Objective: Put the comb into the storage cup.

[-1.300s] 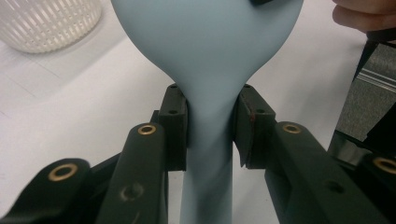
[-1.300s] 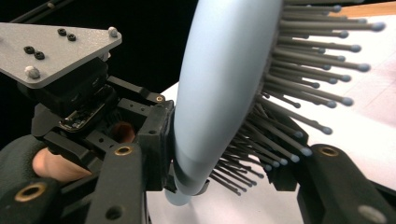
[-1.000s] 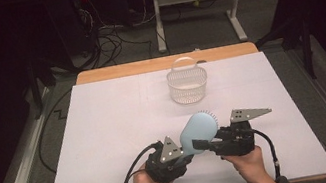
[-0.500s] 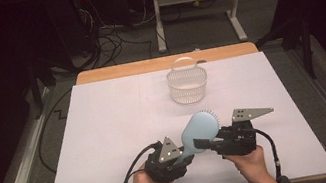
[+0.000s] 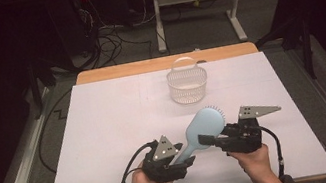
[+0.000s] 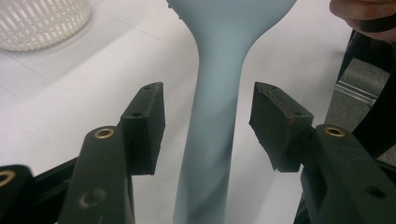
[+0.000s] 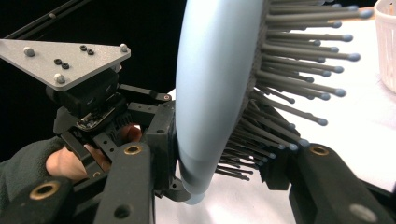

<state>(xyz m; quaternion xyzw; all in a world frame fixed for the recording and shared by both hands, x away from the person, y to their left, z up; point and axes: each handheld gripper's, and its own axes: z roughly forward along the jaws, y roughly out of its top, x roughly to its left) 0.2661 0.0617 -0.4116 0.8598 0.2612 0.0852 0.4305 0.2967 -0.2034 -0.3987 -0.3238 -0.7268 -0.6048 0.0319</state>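
A light blue hairbrush [image 5: 203,126] hangs just above the white table sheet, its bristles turned toward the right side. My right gripper [image 5: 208,140] is shut on the brush head [image 7: 210,84], one jaw on the smooth back and the other among the bristles. My left gripper [image 5: 186,157] sits at the handle [image 6: 215,116]. Its jaws have just been opening, and both pads [image 6: 152,116] now stand clear of the handle between them. The left gripper [image 7: 93,107] and its hand also appear beyond the brush in the right gripper view.
A white mesh basket [image 5: 187,84] with a hoop handle stands at the back middle of the table [image 5: 107,132]. It also shows as the basket [image 6: 42,21] in the left gripper view. A wooden strip [image 5: 166,63] borders the far edge. Cables and desk legs lie on the floor beyond.
The left gripper's jaws have spread and let go of the brush handle. The brush stays in the right gripper, and both hands have hardly moved.
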